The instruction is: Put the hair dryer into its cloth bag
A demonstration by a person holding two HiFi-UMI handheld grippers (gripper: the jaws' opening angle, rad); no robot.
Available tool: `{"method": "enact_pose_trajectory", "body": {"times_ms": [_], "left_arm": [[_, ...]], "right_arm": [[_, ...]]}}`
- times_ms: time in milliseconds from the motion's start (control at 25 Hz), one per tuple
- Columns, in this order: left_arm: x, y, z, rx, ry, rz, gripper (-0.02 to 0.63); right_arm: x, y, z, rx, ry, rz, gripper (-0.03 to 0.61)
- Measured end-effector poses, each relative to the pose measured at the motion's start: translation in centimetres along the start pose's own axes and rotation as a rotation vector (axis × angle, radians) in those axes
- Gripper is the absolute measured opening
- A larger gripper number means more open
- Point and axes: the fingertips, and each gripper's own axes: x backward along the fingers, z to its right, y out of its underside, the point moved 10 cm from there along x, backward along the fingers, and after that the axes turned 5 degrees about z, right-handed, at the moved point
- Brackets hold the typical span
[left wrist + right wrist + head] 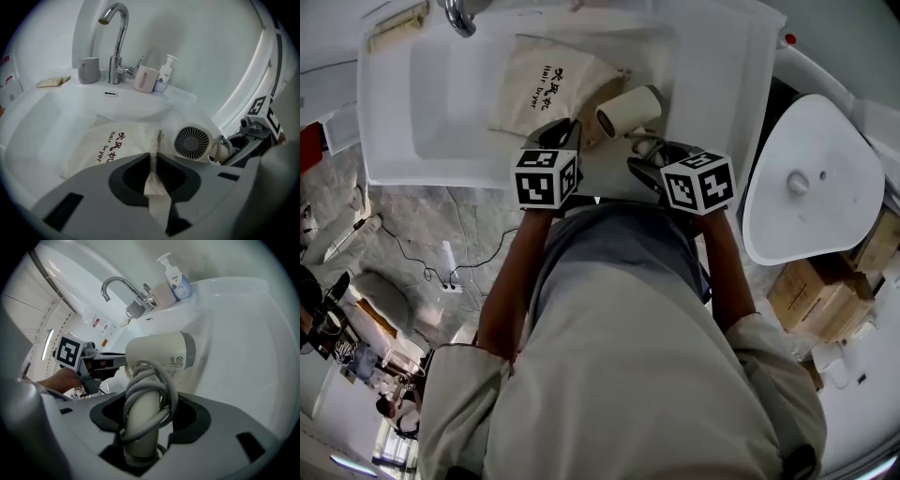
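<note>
Hair dryer: the cream hair dryer [628, 111] sits upper centre in the head view, just right of the bag's mouth, with its cord [154, 385] wound round the handle.
Cloth bag: the cloth bag [546, 89] lies in the white sink [441, 103], upper centre-left, print up.
My right gripper [147, 416]: clamped on the dryer's handle, cord included.
My left gripper [153, 164]: jaws nearly together, pinching a fold of the bag's edge.
Back rim, top of the left gripper view: faucet [115, 42], grey cup [88, 70], pink cup [146, 78], soap bottle [164, 77].
</note>
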Motion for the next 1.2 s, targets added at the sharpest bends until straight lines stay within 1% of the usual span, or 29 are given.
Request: {"method": "enact_pose_trajectory", "body": {"times_ms": [160,360,720,840,1200], "left_arm": [[0.3,-0.1,-0.2,0.013,0.008,0.01,0.049],[0.7,-0.2,-0.7,0.024,0.01,0.014,0.049],[1.1,-0.3,-1.3,0.043,0.029,0.005,0.049],[1.0,-0.4,-1.4,0.039,0.04,0.003,0.049],[1.0,-0.7,-1.4,0.03,0.062,-0.004,0.05]], "right_arm": [[-0.9,-0.6,-0.3,0.039,0.002,-0.045,0.259],[-2.0,-1.4,-0.3,-0.015,-0.044,-0.081,0.259],[-3.6,-1.5,-0.3,-0.008,-0.04,-0.16,0.259],[-3.9,-1.5,-0.5,-0.003,-0.029,-0.18,0.259],[-5.7,-1.8,-0.7,0.01,-0.038,-0.232,0.259]]}}
